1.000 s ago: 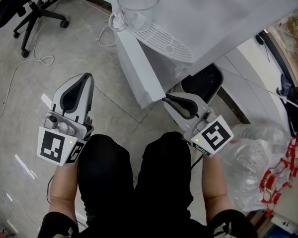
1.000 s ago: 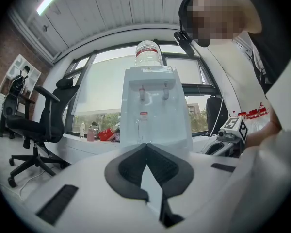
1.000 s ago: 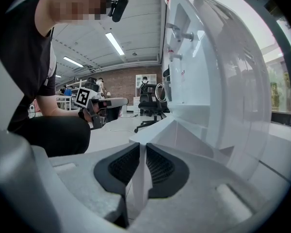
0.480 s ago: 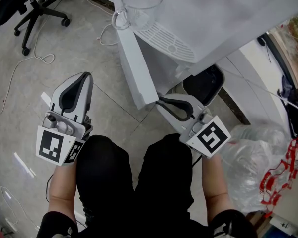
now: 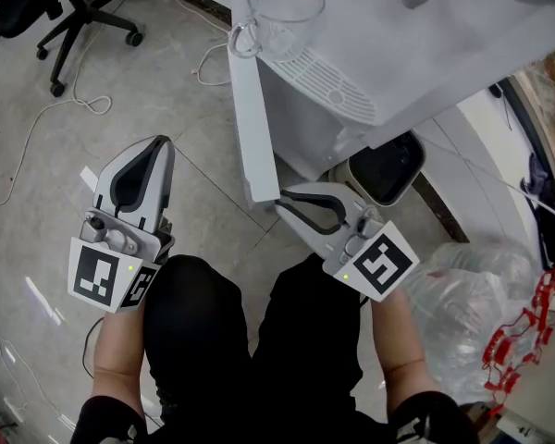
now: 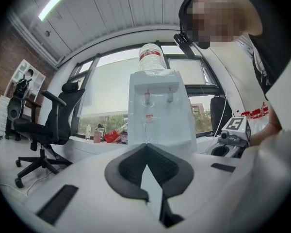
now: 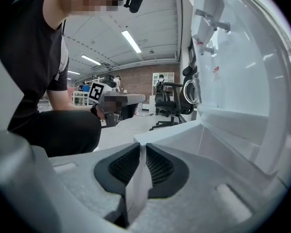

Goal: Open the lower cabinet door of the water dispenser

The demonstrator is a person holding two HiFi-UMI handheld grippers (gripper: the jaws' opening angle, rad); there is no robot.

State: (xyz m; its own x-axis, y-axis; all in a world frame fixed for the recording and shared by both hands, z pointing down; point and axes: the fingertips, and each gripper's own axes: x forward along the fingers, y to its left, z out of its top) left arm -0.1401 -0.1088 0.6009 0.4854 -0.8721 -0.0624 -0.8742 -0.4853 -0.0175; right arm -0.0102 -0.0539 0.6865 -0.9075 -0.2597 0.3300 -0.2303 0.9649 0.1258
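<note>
While the lower cabinet door (image 5: pixel 252 128) of the water dispenser (image 5: pixel 425 54) stood swung out from the cabinet body, the right gripper (image 5: pixel 283 202) was clamped on its free edge. In the right gripper view, the thin white panel of the door (image 7: pixel 137 183) ran straight between the two dark pads (image 7: pixel 123 166) of that gripper (image 7: pixel 139 147), which pressed on it from either side. The dispenser (image 7: pixel 242 81) rose just to the right of the jaws.

The left gripper (image 5: pixel 159 144) was well apart from the door, over bare floor on the person's left. Its jaws were together with nothing between them. In its own view that gripper (image 6: pixel 146 147) faced the front of the dispenser (image 6: pixel 160 115) from a distance.

By count there were two grippers, one door and one dispenser. A single water bottle (image 6: pixel 151 57) sat on top of the dispenser, and two taps (image 6: pixel 146 98) showed on its front. One clear jug (image 5: pixel 279 12) stood on the one drip tray (image 5: pixel 328 81). One dark bin (image 5: pixel 384 165) stood on the floor beside the dispenser, and one office chair (image 5: pixel 83 7) stood off to the left.
</note>
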